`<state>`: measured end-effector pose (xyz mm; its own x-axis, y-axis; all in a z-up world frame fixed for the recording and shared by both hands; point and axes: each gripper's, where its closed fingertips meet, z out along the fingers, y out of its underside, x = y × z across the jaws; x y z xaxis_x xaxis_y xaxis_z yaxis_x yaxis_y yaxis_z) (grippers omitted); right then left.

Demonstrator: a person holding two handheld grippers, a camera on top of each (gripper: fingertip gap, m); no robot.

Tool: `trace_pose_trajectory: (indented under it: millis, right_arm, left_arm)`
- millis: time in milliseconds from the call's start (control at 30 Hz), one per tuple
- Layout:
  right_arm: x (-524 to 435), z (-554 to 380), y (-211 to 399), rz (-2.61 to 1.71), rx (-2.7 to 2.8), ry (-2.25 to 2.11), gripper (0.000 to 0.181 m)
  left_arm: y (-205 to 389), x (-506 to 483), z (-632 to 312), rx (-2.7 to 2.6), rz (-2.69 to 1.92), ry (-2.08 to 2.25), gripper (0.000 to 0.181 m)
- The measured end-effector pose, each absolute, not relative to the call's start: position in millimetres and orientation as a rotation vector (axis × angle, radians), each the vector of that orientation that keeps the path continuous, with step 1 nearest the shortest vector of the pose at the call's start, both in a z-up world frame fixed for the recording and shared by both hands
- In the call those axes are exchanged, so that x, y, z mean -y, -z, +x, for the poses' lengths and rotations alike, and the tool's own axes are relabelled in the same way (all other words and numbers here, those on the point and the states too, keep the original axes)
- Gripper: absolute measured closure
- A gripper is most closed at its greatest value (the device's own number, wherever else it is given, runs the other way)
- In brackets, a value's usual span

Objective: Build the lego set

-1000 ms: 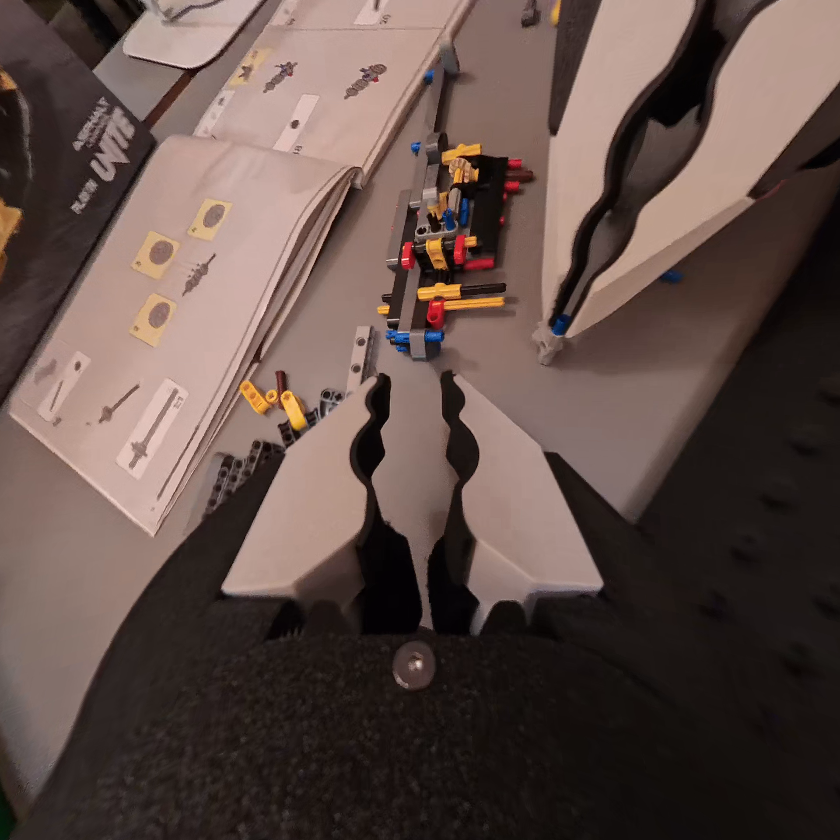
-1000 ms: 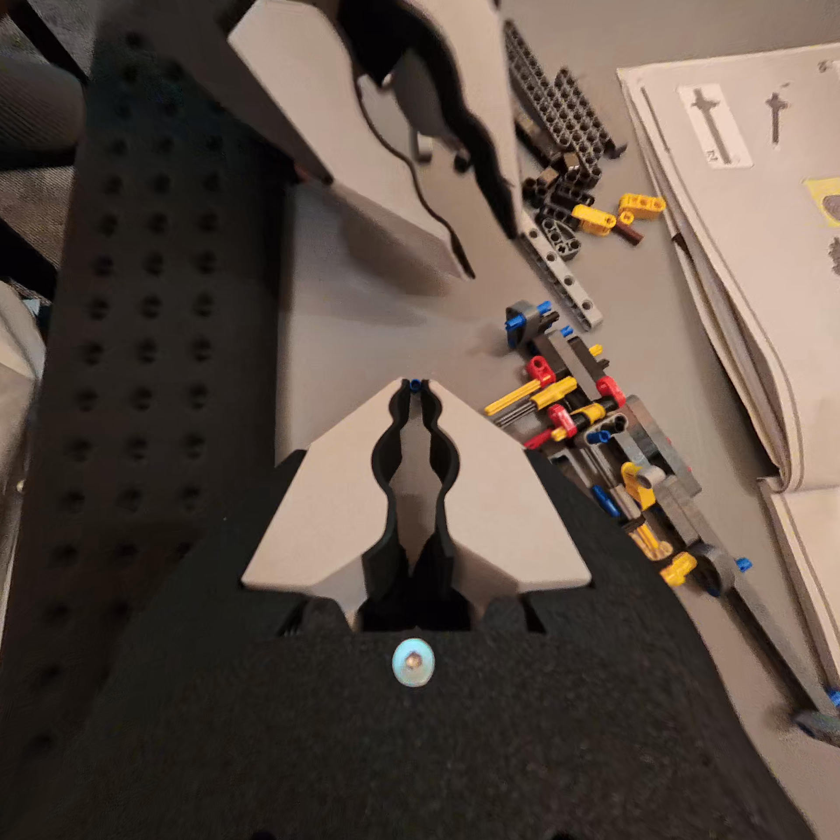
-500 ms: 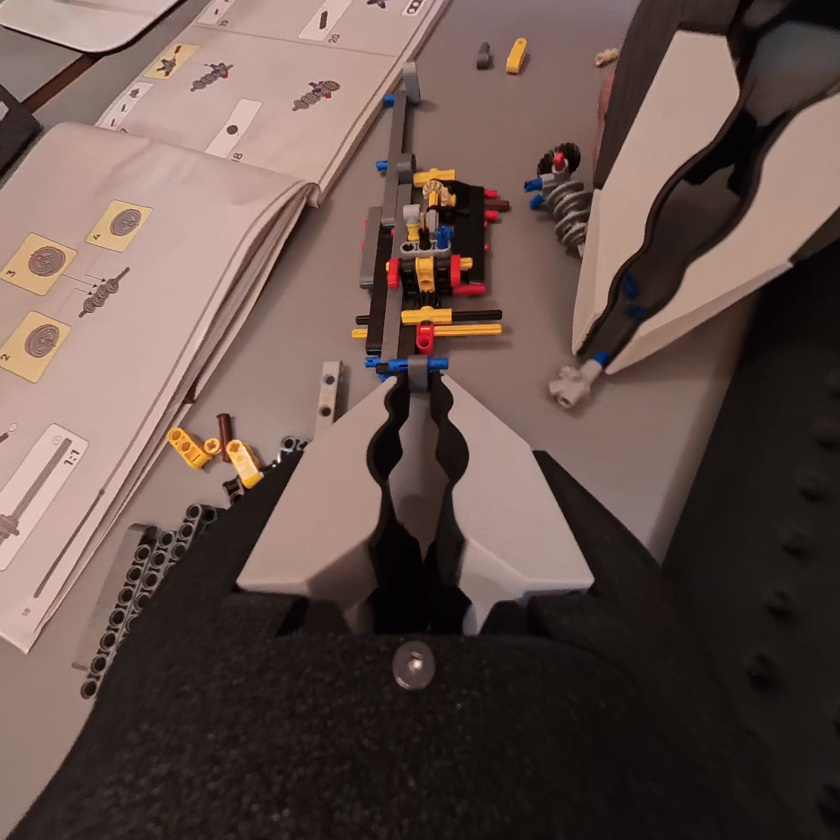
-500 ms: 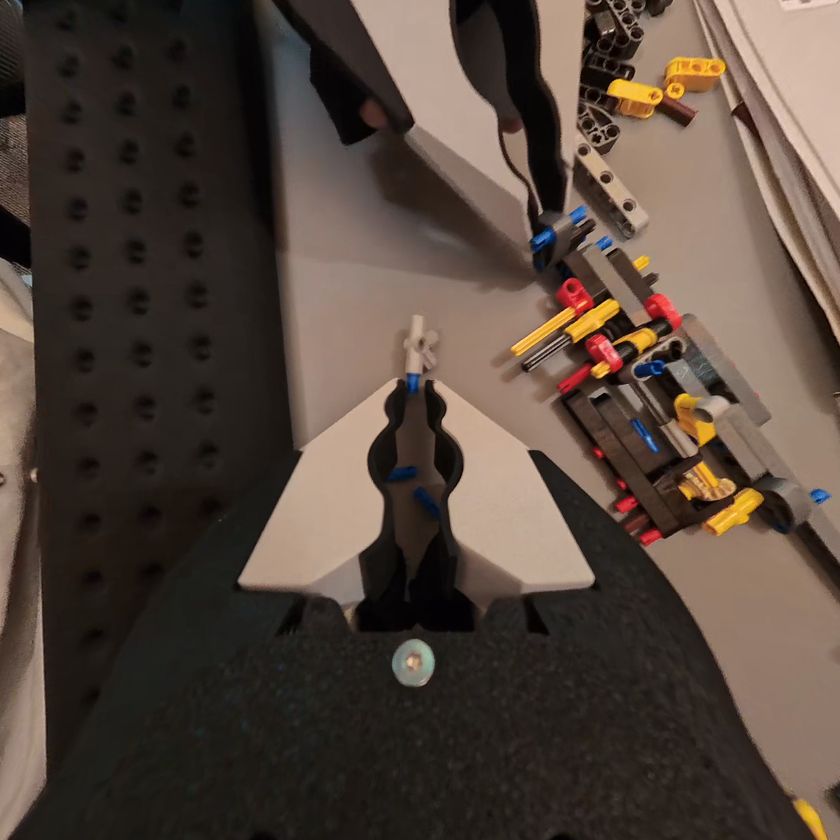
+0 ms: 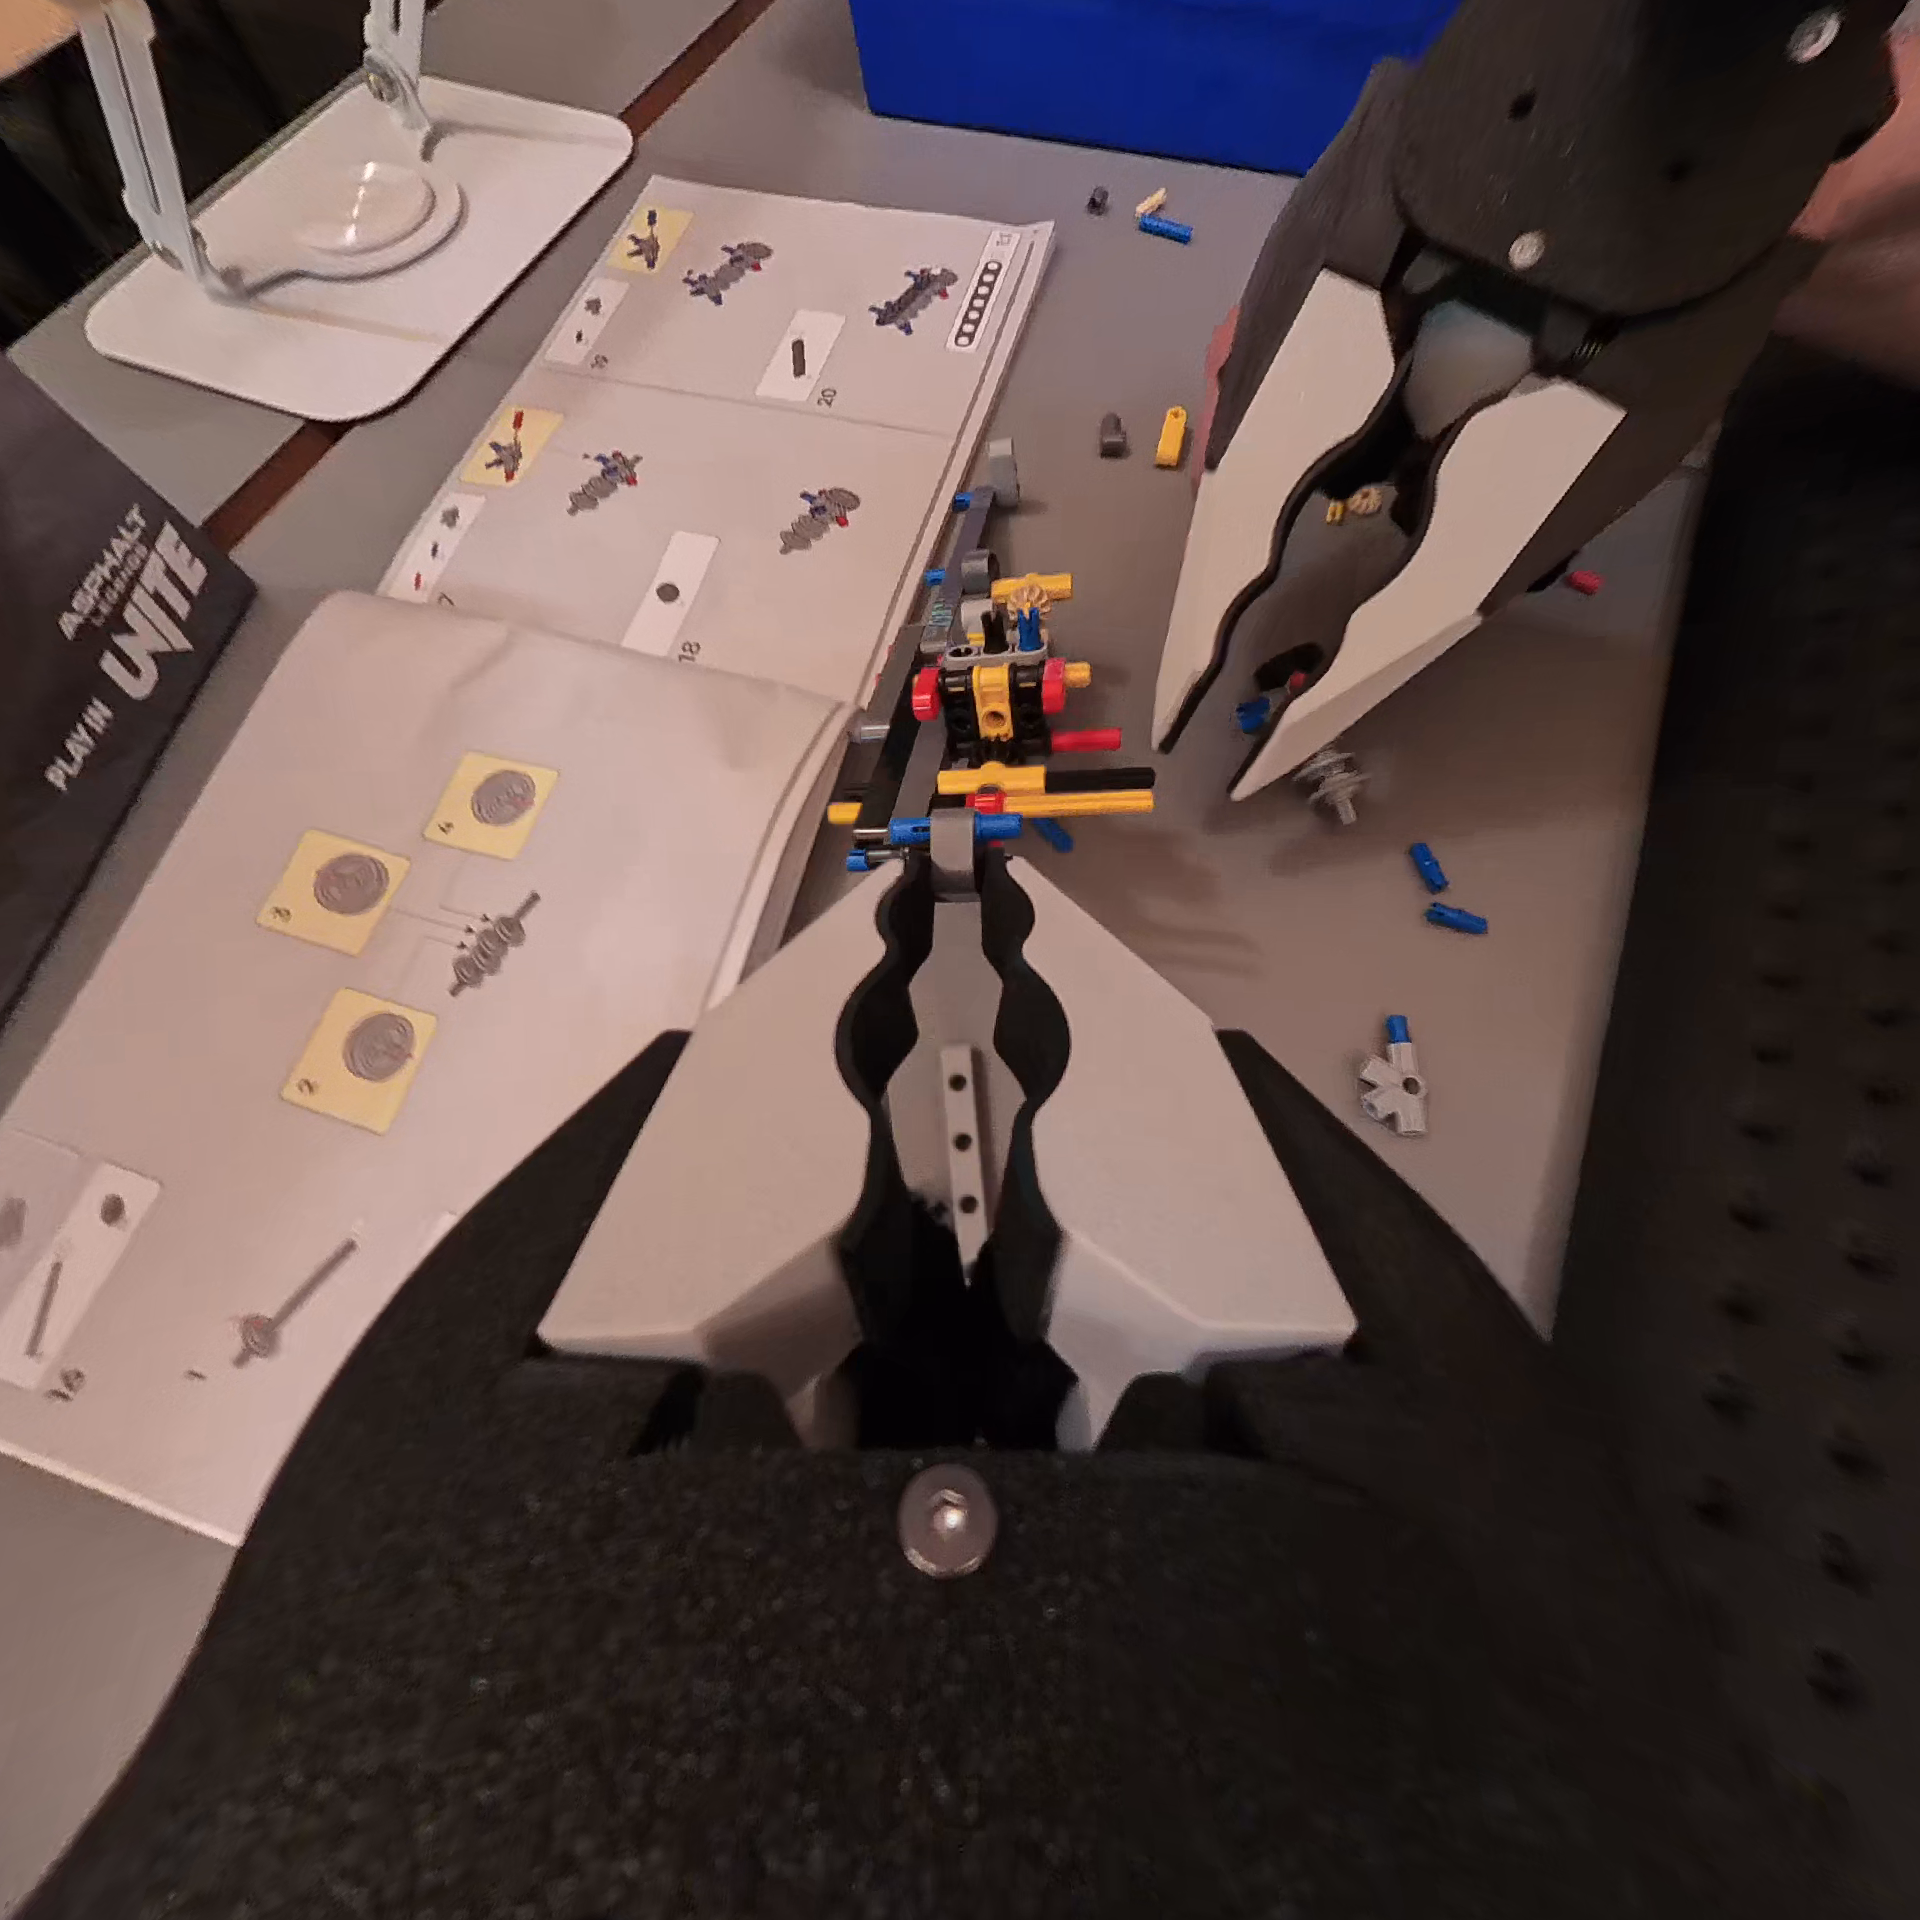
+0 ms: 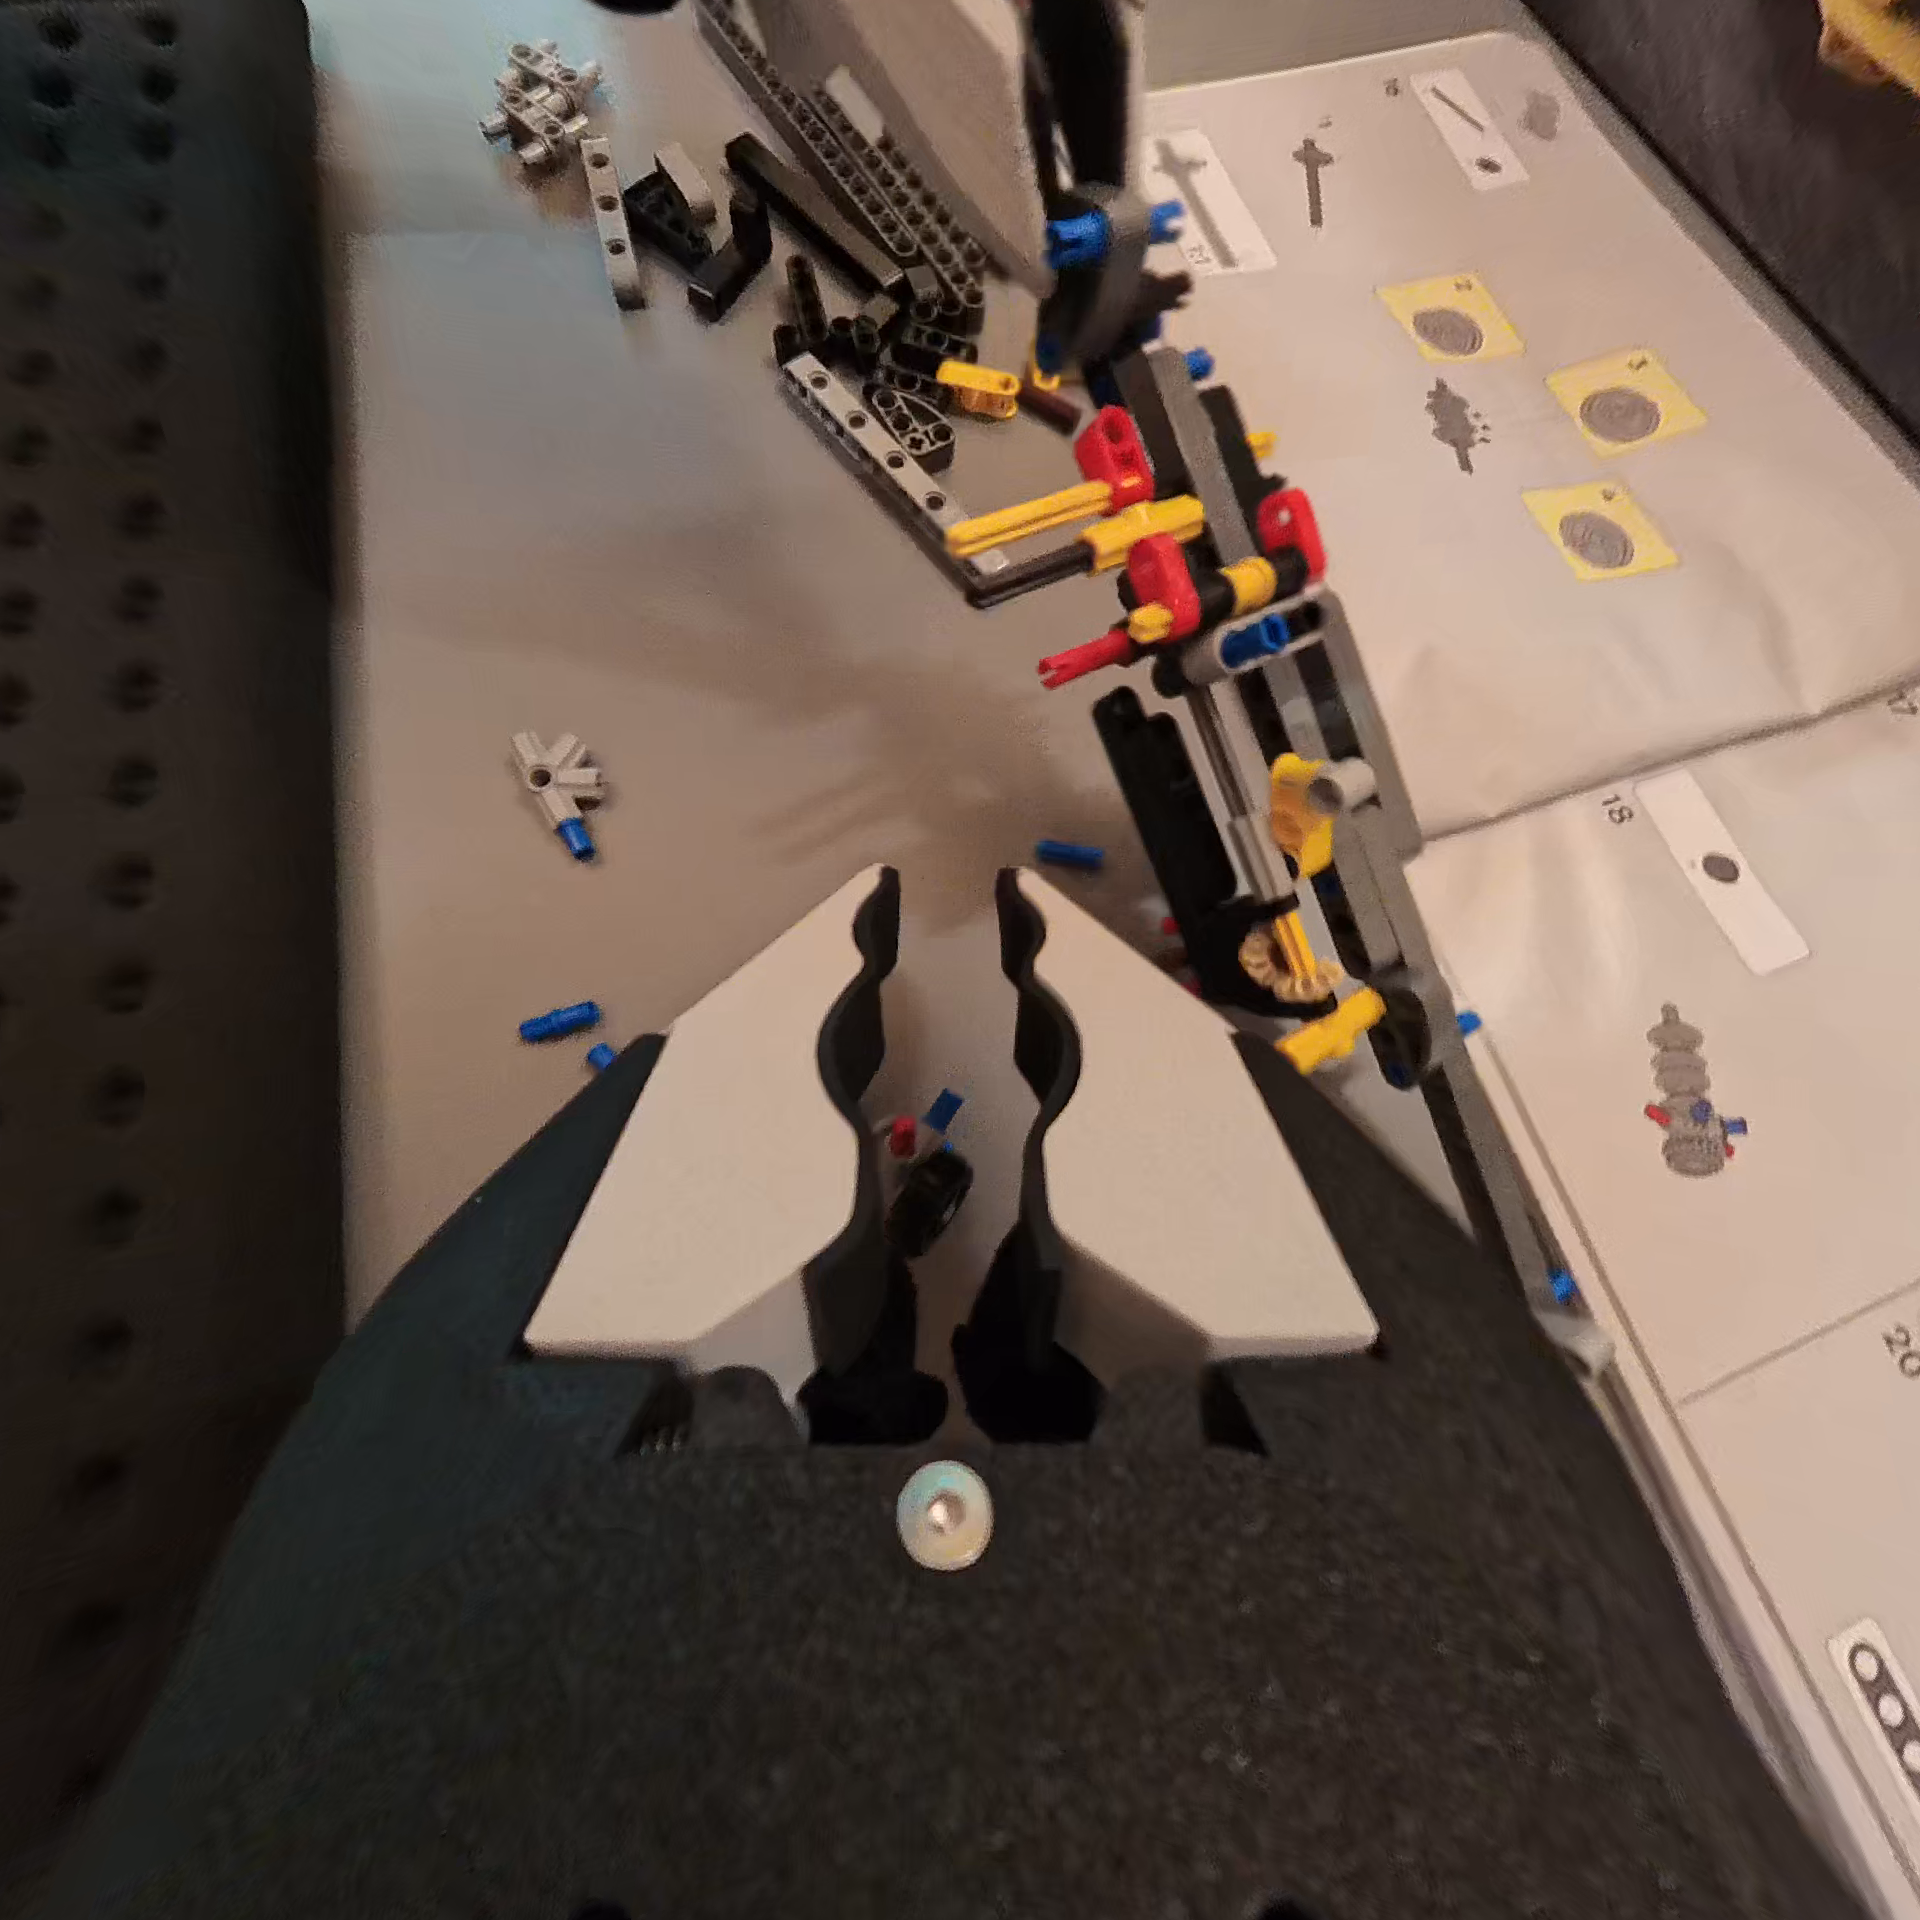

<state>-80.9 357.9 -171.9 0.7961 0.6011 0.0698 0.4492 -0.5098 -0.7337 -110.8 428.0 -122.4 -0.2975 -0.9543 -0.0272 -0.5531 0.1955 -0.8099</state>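
Gripping the lego build (image 5: pixel 992 727) by its grey end piece, left tool (image 5: pixel 954 883) held it off the surface (image 5: pixel 1538 1039) while right tool (image 6: pixel 945 883) hung open, empty.

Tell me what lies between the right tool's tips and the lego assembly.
A single loose blue pin lies on the table between the right tool and the lego assembly, seen in the right wrist view.
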Motion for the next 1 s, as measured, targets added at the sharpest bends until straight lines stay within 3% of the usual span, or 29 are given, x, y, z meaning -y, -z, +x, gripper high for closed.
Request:
trace_pose_trajectory:
  millis: [733, 1000]
  right_arm:
    - [-407, -78, 208, -2.468, 0.792, -0.105, 0.157]
    - [-400, -94, 210, -2.462, 0.872, -0.196, 0.176]
  left_arm:
    - [119, -461, -87, -2.028, -1.319, 0.997, 0.174]
    - [126, -464, -86, -2.021, -1.335, 1.028, 0.174]
